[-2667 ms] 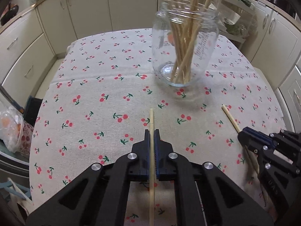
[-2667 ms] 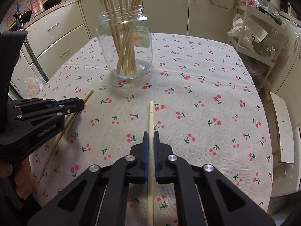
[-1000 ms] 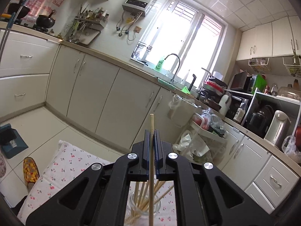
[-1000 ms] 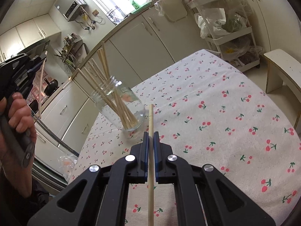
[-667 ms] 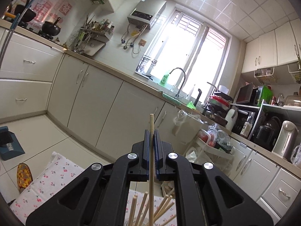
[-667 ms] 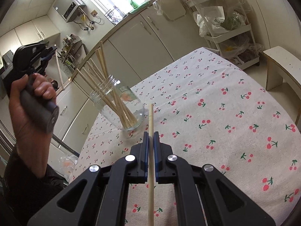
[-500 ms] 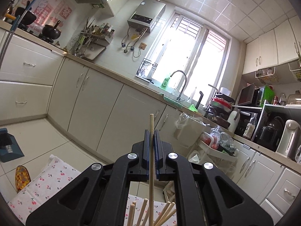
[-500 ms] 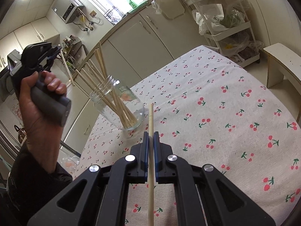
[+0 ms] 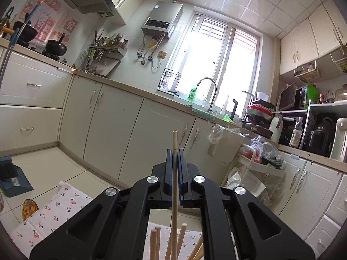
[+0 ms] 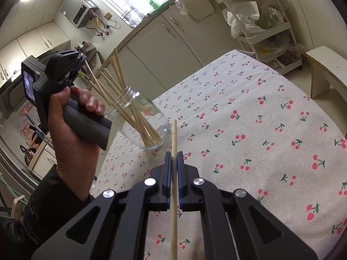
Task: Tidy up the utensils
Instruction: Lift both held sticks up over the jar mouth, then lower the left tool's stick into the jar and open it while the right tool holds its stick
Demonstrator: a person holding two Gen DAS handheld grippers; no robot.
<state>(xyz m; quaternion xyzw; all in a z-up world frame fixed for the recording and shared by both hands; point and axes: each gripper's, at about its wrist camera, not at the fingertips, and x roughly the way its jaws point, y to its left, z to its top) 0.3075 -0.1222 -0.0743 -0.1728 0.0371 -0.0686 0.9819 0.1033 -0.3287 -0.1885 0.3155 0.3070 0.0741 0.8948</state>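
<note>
My left gripper point(image 9: 174, 151) is shut on a wooden chopstick point(image 9: 174, 186) held upright above the glass jar; tips of the jar's other chopsticks point(image 9: 181, 236) show below it. In the right wrist view the left gripper point(image 10: 79, 61) sits over the jar point(image 10: 145, 119), its chopstick slanting down into the mouth among several chopsticks point(image 10: 121, 93). My right gripper point(image 10: 173, 155) is shut on another chopstick point(image 10: 173, 184), held above the tablecloth, in front of the jar and to its right.
The table wears a white cherry-print cloth point(image 10: 260, 134). Kitchen cabinets point(image 9: 112, 130) and a sink counter point(image 9: 206, 112) stand behind. A white rack with bags point(image 10: 260, 21) and a bench point(image 10: 325, 69) stand to the table's right.
My left gripper has moved over the jar and come lower, its chopstick now pointing into the mouth. The right gripper has stayed almost still with its chopstick.
</note>
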